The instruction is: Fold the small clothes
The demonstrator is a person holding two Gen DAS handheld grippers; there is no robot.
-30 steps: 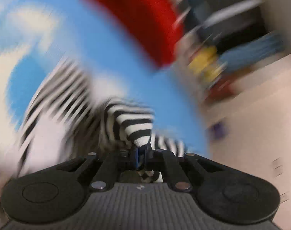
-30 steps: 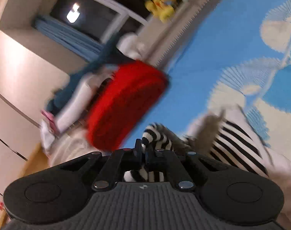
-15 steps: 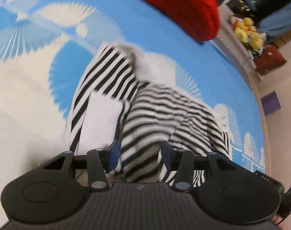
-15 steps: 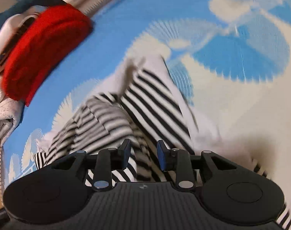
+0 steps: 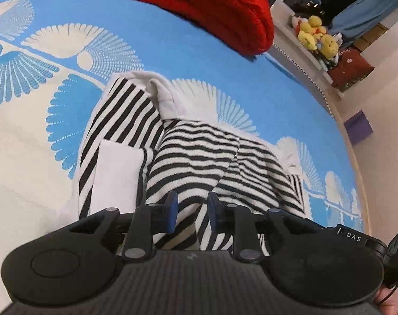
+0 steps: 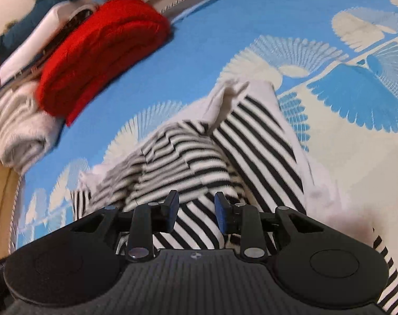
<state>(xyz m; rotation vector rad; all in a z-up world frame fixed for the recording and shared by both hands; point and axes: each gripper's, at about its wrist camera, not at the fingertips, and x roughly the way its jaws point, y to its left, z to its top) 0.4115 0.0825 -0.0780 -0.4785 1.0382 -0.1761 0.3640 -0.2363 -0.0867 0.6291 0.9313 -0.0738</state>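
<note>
Both the left hand-held gripper [image 5: 190,211] and right hand-held gripper [image 6: 196,210] hover released over a half-folded black-and-white striped knit garment [image 5: 199,152]; next, grip matching edges evenly.

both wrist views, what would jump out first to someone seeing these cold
The striped garment grabs the eye first: black-and-white fabric lying partly folded on the blue bedspread, right ahead of both open claws, left claw and right claw. Next comes the red sweater, folded at the bedspread's far edge beside a pile of pale clothes. Yellow plush toys sit on a ledge beyond the bed.
</note>
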